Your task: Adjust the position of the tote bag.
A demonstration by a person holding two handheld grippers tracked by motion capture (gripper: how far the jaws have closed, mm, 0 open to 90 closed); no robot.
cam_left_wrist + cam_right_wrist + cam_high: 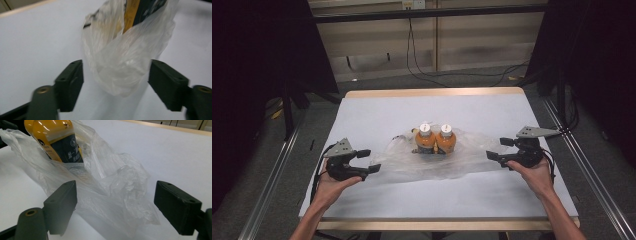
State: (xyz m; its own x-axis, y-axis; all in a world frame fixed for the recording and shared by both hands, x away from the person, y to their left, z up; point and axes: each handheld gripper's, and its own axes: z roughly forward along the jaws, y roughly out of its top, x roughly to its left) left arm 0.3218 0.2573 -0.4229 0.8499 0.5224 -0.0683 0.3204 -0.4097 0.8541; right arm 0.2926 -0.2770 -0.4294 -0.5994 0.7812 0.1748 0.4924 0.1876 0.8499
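Clear bag (462, 157), thin, soft, slippery film, mid-table w/ 2 orange bottles (436, 139) weighing its centre: take by loose ends; left gripper (368, 161) & right gripper (495, 149) just beside those ends, jaws spread, pinching nothing.

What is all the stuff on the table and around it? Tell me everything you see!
bottles: two, orange with white caps and dark labels, standing side by side at the table's middle, inside the bag
plastic bag: one, clear and crumpled, spread around the bottles, its ends reaching toward both tongs
table: one, white top with a pale wooden edge
cables: a few, black, on the grey floor beyond the table
left tongs: one, black with a grey plate, open around the bag's left end
right tongs: one, black with a grey plate, open around the bag's right end
hands: two, each holding one of the tongs
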